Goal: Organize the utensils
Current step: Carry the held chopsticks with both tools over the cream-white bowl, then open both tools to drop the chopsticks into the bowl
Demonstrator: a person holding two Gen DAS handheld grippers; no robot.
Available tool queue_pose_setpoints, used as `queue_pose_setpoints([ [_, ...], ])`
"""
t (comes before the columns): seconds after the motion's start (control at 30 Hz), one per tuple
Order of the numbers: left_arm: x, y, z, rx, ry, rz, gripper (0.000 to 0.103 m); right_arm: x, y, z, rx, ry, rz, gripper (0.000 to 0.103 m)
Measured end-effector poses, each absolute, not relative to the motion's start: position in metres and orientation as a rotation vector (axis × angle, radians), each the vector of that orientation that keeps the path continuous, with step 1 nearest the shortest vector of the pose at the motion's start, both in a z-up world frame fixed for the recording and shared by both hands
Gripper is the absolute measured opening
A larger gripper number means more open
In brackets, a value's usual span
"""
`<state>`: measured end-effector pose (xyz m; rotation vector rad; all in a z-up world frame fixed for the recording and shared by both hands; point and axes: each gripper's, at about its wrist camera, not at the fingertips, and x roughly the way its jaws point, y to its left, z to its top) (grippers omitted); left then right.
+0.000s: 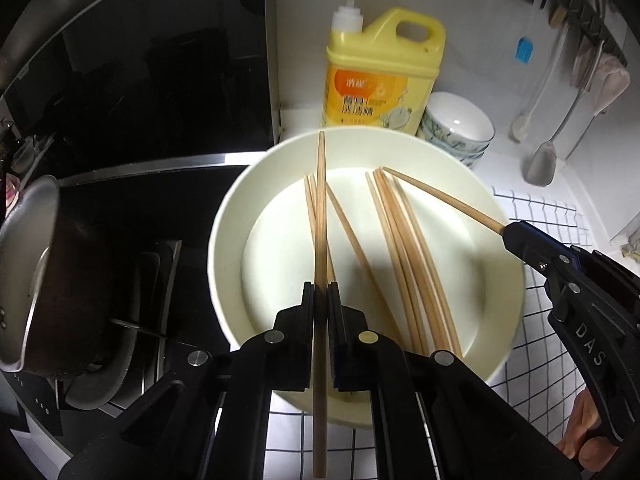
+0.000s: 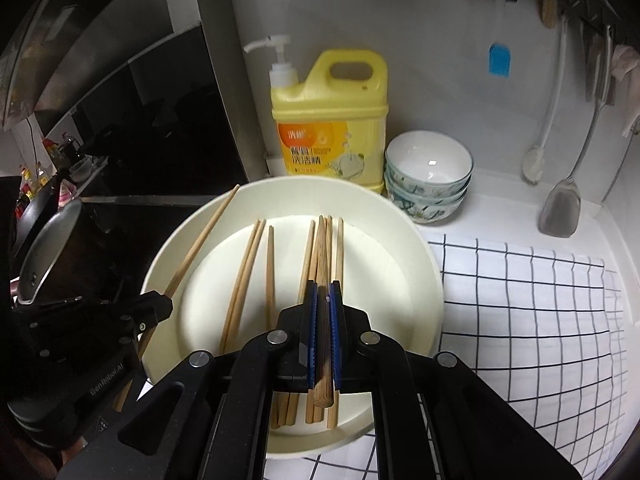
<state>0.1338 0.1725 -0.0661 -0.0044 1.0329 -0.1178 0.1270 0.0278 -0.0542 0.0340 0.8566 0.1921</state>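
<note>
Both grippers pinch round wooden chopsticks above cream bowl.

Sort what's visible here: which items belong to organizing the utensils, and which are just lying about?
Job:
left gripper shut on a chopstick
right gripper shut on another chopstick
loose chopsticks
white bowl

Lying about:
detergent bottle
stacked small bowls
hanging spatula
pot

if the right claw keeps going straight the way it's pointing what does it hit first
Probably the far inner wall of the cream bowl. The right claw, shut on a chopstick, points across the bowl over the loose chopsticks. If it clears the rim, the yellow detergent jug stands behind. Depth is unclear.
</note>
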Motion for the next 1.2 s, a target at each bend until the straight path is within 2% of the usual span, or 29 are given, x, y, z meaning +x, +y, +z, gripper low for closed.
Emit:
queue_pose_setpoints([
  [0.4, 0.149, 0.17, -0.088, -0.024, 1.102, -0.049, 0.009, 0.143, 0.031, -0.077, 0.005, 0.95, 0.256, 0.006],
  [0.43, 0.148, 0.17, -0.086, -0.028, 1.1, -0.042, 0.016, 0.142, 0.03, -0.075, -0.001, 0.943, 0.254, 0.008],
  [0.47, 0.147, 0.172, -0.084, -0.03, 1.098, -0.03, 0.023, 0.14, 0.028, -0.072, -0.01, 0.933, 0.246, 0.019],
  [0.5, 0.145, 0.173, -0.081, -0.033, 1.09, -0.011, 0.046, 0.14, 0.026, -0.069, -0.015, 0.925, 0.243, 0.029],
  [0.53, 0.144, 0.175, -0.077, -0.035, 1.077, 0.005, 0.069, 0.137, 0.023, -0.064, -0.023, 0.909, 0.238, 0.033],
  [0.57, 0.14, 0.177, -0.071, -0.039, 1.048, 0.029, 0.075, 0.134, 0.02, -0.06, -0.029, 0.899, 0.233, 0.037],
  [0.63, 0.134, 0.179, -0.06, -0.035, 1.014, 0.052, 0.079, 0.131, 0.015, -0.053, -0.035, 0.888, 0.234, 0.042],
  [0.7, 0.131, 0.179, -0.053, -0.033, 1.008, 0.061, 0.085, 0.126, 0.01, -0.047, -0.031, 0.881, 0.227, 0.051],
  [0.8, 0.123, 0.179, -0.041, -0.027, 0.987, 0.075, 0.094, 0.117, 0.004, -0.041, -0.014, 0.875, 0.22, 0.056],
  [0.9, 0.114, 0.176, -0.033, -0.011, 0.973, 0.081, 0.095, 0.108, 0.0, -0.037, -0.007, 0.88, 0.217, 0.06],
  [1.2, 0.098, 0.17, -0.023, -0.028, 0.985, 0.086, 0.097, 0.086, -0.014, -0.026, 0.034, 0.873, 0.159, 0.063],
])
